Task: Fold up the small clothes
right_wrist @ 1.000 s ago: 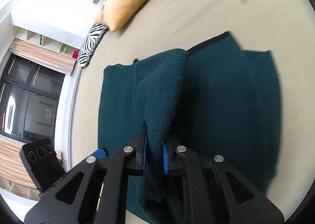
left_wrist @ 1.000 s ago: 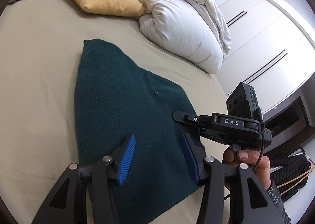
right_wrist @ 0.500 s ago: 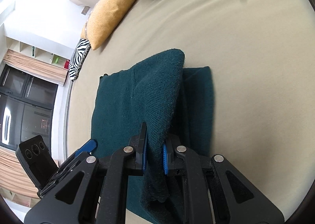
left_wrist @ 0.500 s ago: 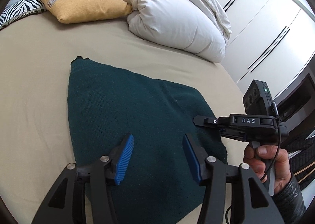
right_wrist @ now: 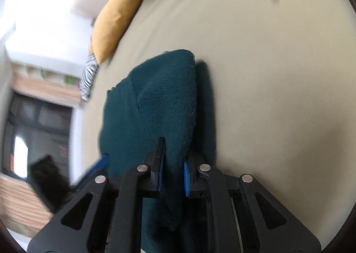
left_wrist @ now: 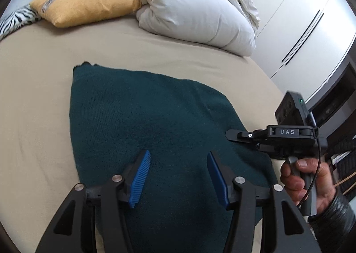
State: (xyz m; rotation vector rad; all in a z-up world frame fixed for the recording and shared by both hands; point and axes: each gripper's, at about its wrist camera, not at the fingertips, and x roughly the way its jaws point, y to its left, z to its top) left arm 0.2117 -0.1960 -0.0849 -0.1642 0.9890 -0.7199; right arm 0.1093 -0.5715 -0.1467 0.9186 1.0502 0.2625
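Garment edge hidden inside right gripper jaws.

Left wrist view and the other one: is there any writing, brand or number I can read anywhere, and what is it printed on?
"DAS": white letters on the black body of the right claw, seen in the left wrist view.
Nothing else is readable; the yellow pillow has a patterned band, not text.

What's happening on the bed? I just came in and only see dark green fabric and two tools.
A person is folding a dark green knit garment on the beige bed. The right gripper is shut on a fold of it and lifts that part off the bed. The left gripper is open above the flat part, gripping nothing. The fold is not yet laid down.
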